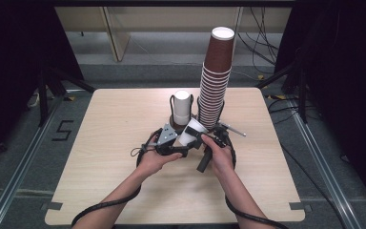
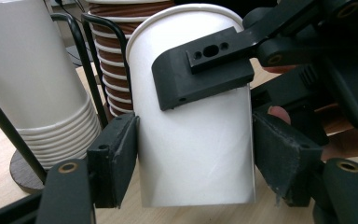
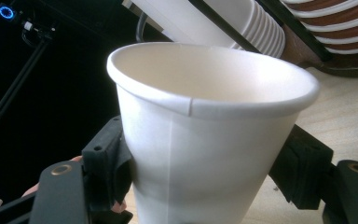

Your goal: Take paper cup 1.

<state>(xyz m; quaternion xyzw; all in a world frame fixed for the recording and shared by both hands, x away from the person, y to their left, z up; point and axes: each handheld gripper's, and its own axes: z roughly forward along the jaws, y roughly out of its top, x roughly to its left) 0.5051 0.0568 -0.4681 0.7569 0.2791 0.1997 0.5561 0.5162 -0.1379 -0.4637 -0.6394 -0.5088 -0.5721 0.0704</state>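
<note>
Both the left gripper [image 1: 183, 148] and the right gripper [image 1: 201, 139] clamp one white paper cup [image 1: 192, 131], at six o'clock from the brown cup stack [image 1: 215, 81].

A single white paper cup [image 1: 192, 131] is up off the light wooden table [image 1: 105, 157], tilted, pinched between the left gripper [image 2: 193, 158] and the right gripper [image 3: 205, 177]. Just behind it stand a short stack of white paper cups [image 1: 182, 106] and, to the right, a tall stack of brown paper cups [image 1: 215, 78], both in black wire holders.
</note>
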